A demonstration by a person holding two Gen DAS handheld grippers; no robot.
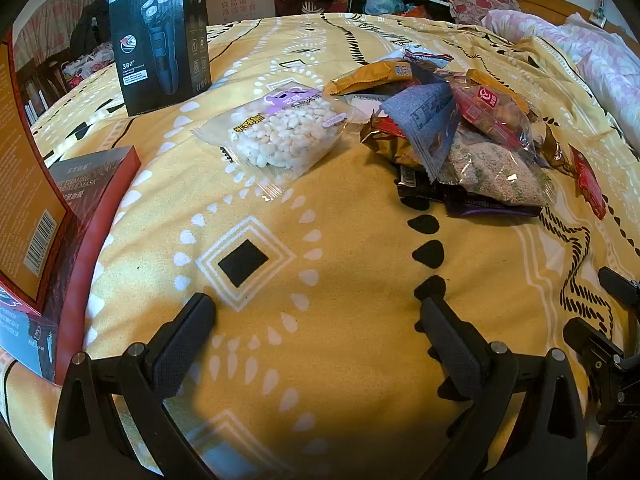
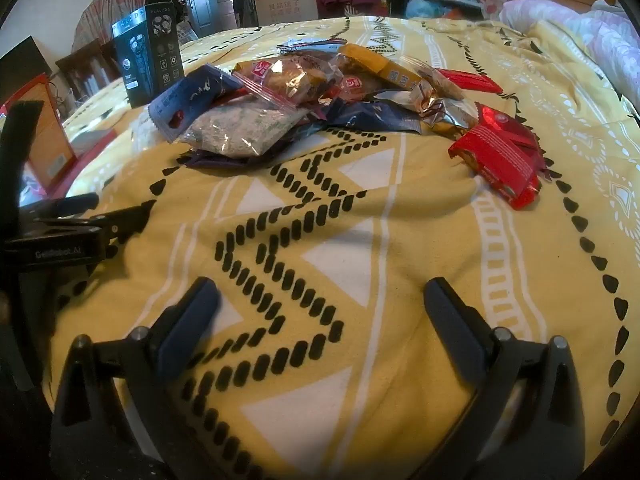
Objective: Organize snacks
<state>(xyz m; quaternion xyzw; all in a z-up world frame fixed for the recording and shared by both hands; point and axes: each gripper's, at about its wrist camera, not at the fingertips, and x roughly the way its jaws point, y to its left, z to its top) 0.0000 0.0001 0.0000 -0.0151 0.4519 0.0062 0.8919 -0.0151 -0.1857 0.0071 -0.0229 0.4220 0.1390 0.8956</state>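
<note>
Snack pile (image 1: pixel 460 136) lies well ahead of left gripper (image 1: pixel 316 336) and right gripper (image 2: pixel 320 312), both wide open, empty

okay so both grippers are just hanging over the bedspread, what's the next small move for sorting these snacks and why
Probably bring the left gripper forward to the clear puffed-rice packet. It lies flat and apart from the snack pile, where wrappers overlap, so it looks like the easiest first pick. Both the left and right gripper stand open and empty above the yellow bedspread.

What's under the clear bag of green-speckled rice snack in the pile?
Under the speckled bag lies a dark purple packet, only its edge showing. The rest is covered, so other packets beneath can't be seen.
</note>
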